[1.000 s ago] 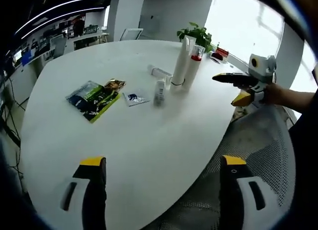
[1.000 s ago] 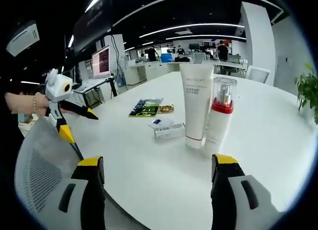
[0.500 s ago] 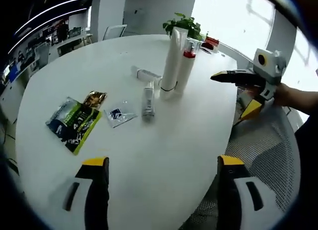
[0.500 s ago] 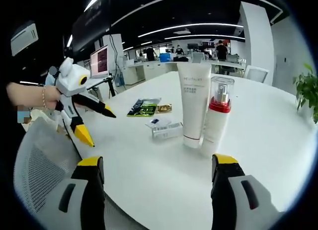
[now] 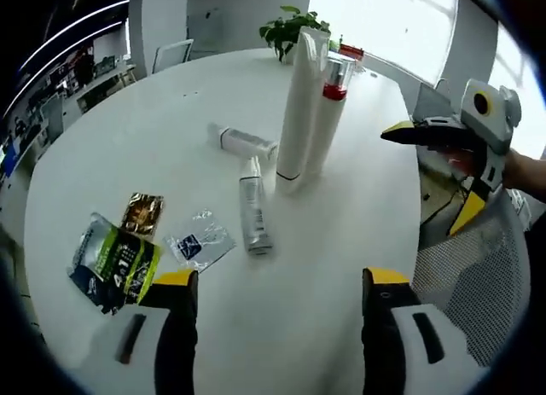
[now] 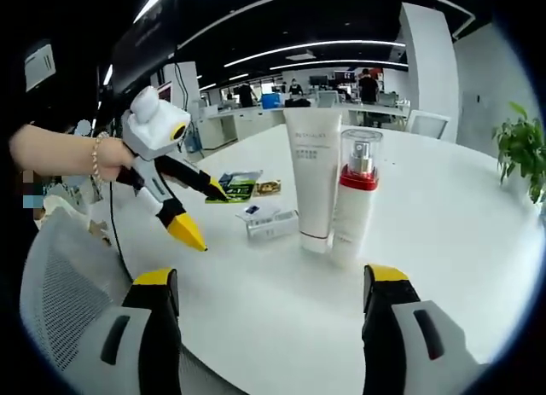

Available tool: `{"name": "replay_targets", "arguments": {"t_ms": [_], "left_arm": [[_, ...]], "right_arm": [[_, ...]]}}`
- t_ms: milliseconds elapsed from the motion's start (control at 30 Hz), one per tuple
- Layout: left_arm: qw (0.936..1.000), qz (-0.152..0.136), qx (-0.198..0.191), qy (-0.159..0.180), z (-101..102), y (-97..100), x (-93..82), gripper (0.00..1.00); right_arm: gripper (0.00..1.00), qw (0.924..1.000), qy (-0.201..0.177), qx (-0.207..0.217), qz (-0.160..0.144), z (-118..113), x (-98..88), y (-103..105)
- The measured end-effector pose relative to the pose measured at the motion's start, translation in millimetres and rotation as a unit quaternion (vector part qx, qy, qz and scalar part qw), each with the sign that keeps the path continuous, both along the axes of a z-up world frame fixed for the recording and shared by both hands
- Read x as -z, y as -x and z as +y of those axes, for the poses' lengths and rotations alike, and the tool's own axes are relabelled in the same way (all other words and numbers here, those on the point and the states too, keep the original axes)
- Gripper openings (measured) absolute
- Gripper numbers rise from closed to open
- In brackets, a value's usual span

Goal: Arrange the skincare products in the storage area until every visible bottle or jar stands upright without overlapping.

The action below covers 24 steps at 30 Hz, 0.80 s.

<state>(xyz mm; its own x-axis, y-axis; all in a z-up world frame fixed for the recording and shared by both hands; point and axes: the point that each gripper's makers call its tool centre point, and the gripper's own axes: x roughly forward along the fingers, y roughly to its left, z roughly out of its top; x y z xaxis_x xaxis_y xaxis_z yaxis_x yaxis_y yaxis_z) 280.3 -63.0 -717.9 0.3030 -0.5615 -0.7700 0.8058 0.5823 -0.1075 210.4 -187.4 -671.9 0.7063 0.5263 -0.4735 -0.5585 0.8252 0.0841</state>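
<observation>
both claws, the left gripper (image 5: 271, 327) and right gripper (image 6: 271, 322), hang apart and empty above the table (image 5: 341, 233), so the next move looks like gripping the fallen tube (image 5: 253, 218) beside the upright tall tube (image 5: 296, 113) and pump bottle (image 5: 328, 113), then standing it up.

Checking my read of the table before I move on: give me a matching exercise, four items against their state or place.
Items:
1. tall white tube
2. red-collared pump bottle
3. small silver tube
4. green packet

States:
A. lying flat near the standing pair
B. upright, clear cap
C. flat beside the left jaw
D. upright on its cap

Pairs: 1-D, 2-B, 3-A, 4-C
</observation>
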Motion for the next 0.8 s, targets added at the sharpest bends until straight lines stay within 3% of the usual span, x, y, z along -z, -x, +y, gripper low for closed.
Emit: {"name": "replay_targets", "arguments": {"t_ms": [500,800], "left_arm": [[0.9988,0.007,0.026,-0.042,-34.5,-46.2,17.2,0.54],[0.9951,0.001,0.058,-0.080,-53.4,-53.9,31.4,0.45]], "right_arm": [[0.87,0.9996,0.002,0.028,0.004,-10.6,1.6,-3.1],[0.87,0.9993,0.005,0.036,0.008,-13.7,3.0,-3.1]]}}
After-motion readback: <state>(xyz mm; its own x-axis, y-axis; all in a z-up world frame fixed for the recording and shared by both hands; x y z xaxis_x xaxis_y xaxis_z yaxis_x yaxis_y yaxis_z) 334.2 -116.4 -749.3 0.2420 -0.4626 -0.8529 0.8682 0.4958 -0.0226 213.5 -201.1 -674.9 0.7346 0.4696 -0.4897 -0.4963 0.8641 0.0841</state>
